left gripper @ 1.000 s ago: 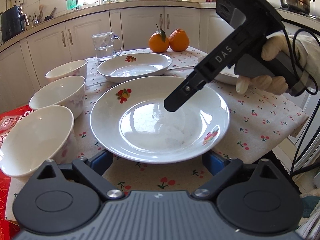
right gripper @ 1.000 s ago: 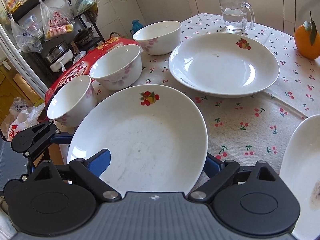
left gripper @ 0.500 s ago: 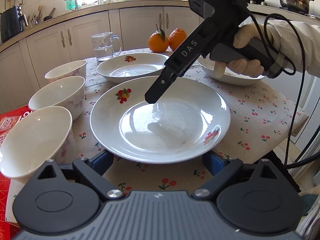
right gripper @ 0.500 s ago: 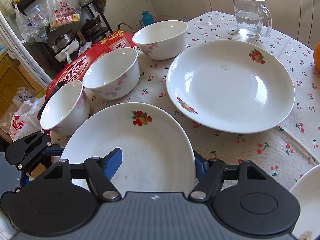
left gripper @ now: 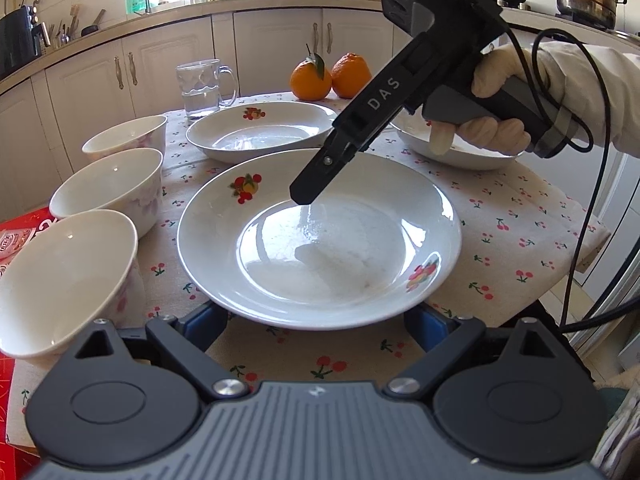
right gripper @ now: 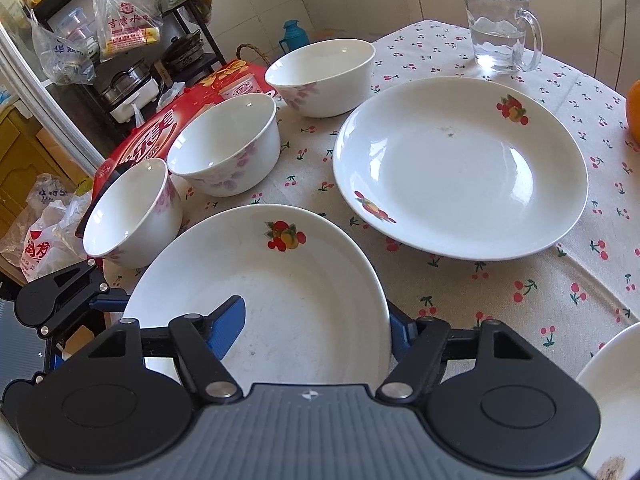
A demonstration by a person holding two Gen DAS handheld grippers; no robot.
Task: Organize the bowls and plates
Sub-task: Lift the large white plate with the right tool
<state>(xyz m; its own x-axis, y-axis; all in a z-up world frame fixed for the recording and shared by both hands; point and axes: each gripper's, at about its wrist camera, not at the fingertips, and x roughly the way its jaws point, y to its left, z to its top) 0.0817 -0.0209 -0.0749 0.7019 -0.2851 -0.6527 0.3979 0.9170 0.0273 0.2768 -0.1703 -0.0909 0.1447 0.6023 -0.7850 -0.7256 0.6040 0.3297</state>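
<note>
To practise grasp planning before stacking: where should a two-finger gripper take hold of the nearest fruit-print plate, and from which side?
Pinch the plate by its upturned rim, one finger above and one below, coming in low from the table-edge side by the left gripper. It lies flat, looks too wide to span, and bowls crowd its left.

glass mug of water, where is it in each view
Left wrist view: the glass mug stands at upper left of centre, behind the far plate.
Right wrist view: the glass mug is at the top right, beyond the far plate.
Shared landmark: the row of three bowls.
</note>
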